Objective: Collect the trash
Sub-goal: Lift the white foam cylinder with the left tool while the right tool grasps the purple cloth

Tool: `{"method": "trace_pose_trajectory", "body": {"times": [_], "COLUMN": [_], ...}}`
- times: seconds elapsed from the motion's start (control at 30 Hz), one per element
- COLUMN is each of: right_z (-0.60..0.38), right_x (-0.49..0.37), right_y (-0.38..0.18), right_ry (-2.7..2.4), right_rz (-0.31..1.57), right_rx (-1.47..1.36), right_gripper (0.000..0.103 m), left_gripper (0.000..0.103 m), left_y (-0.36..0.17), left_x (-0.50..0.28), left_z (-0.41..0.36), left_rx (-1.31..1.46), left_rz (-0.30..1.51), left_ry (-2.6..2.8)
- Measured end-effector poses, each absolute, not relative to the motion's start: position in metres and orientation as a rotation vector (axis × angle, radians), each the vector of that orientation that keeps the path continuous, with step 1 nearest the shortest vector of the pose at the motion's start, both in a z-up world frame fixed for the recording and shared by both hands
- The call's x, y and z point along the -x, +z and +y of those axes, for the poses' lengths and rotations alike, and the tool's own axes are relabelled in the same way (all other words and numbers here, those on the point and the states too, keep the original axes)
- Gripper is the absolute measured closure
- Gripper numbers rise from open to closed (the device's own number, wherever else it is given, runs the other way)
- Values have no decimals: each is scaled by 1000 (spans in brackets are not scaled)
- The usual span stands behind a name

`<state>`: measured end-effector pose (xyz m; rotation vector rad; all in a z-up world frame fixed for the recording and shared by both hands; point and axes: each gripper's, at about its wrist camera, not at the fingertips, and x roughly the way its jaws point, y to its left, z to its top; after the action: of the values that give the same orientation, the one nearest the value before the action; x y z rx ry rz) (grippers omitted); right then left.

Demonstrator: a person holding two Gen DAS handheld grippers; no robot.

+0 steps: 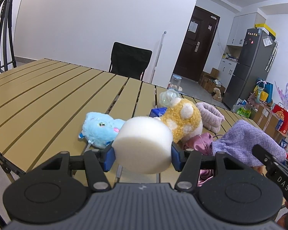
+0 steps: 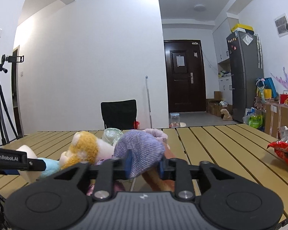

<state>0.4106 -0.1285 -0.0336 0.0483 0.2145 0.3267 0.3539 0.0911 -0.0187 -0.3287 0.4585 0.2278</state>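
Observation:
My left gripper (image 1: pixel 143 156) is shut on a white foam cylinder (image 1: pixel 144 143) and holds it just above the slatted table (image 1: pixel 48 99). My right gripper (image 2: pixel 145 163) is shut on a purple knitted pouch (image 2: pixel 140 149); the pouch also shows at the right of the left wrist view (image 1: pixel 245 141). A crumpled clear plastic piece (image 1: pixel 169 96) lies behind the toys, also in the right wrist view (image 2: pixel 112 134). A red snack wrapper (image 2: pixel 286 149) lies at the table's right. A blue packet (image 1: pixel 158 112) sits behind the foam.
A blue plush (image 1: pixel 100 129), a yellow-and-white plush (image 1: pixel 182 119), a pink fuzzy pouch (image 1: pixel 211 117) and a shiny pink cloth (image 1: pixel 198 142) crowd the table's near right. A black chair (image 1: pixel 130 60) stands behind the table. A tripod (image 1: pixel 3 32) stands at left.

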Motion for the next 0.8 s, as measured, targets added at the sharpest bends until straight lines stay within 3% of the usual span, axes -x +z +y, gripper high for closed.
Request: {"method": "trace_pose_trajectory", "body": {"times": [0.03, 0.07, 0.33, 0.37, 0.4, 0.43, 0.47, 0.8], "right_z": [-127, -125, -113, -112, -111, -110, -110, -129], "right_x": [-411, -411, -412, -414, -416, -419, -420, -392], "right_y": [-34, -34, -41, -42, -43, -44, -45, -27], "right_ry": [327, 325, 364, 374, 382, 396, 411, 470], "right_rz": [210, 202, 168, 176, 185, 202, 217, 132], "right_rx": [-41, -31, -24, -27, -31, -38, -49, -161], "right_gripper": [59, 58, 59, 61, 74, 96, 100, 101], "left_gripper": [46, 46, 46, 46, 46, 46, 46, 46], "left_y": [-19, -19, -18, -18, -18, -18, -18, -8], "left_x": [-354, -354, -353, -353, -353, -353, -353, -332], "left_z": [91, 91, 90, 90, 90, 90, 90, 82], "left_rx": [328, 328, 326, 325, 323, 321, 320, 301], "left_rz": [459, 459, 462, 462, 463, 463, 462, 413], "left_ry": [228, 228, 227, 227, 226, 226, 226, 205]}}
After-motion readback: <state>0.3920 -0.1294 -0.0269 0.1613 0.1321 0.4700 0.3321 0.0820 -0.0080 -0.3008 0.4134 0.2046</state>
